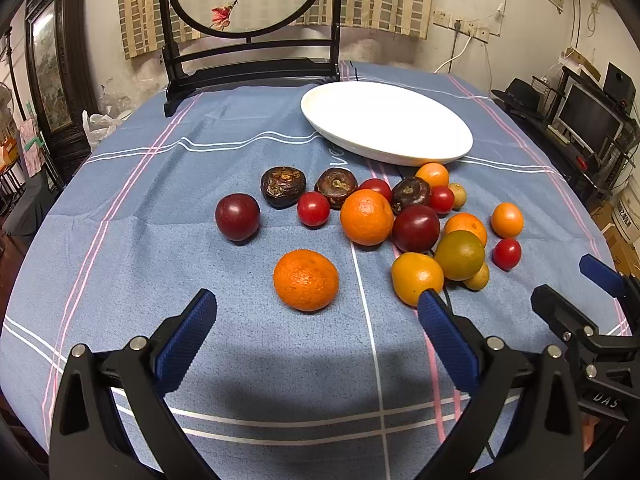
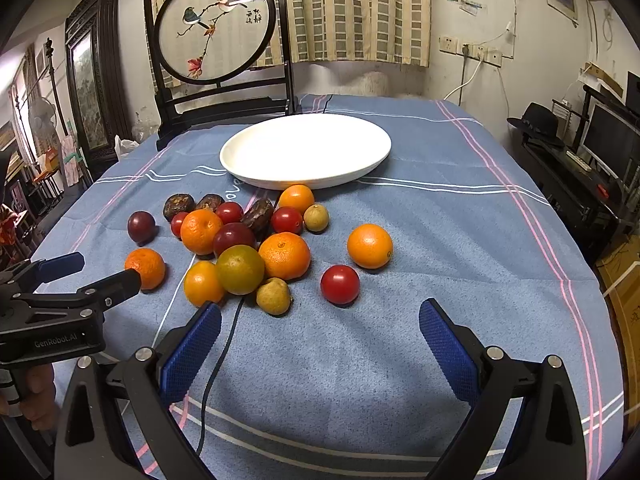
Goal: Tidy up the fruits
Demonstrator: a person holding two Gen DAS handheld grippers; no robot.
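Several fruits lie loose on the blue tablecloth in front of an empty white plate (image 1: 384, 120), which also shows in the right wrist view (image 2: 308, 152). A lone orange (image 1: 306, 280) sits just ahead of my open, empty left gripper (image 1: 318, 312). A cluster holds oranges, dark plums (image 1: 415, 228), red cherry tomatoes, brown water chestnuts (image 1: 283, 186) and a green-orange citrus (image 2: 240, 269). My right gripper (image 2: 320, 320) is open and empty, close behind a red tomato (image 2: 340, 284) and a small tan fruit (image 2: 274, 296).
A dark wooden stand with a round painted screen (image 2: 212, 28) stands at the table's back left. A thin black cable (image 2: 216, 364) runs across the cloth near the right gripper. A desk with a monitor (image 2: 612, 140) stands to the right.
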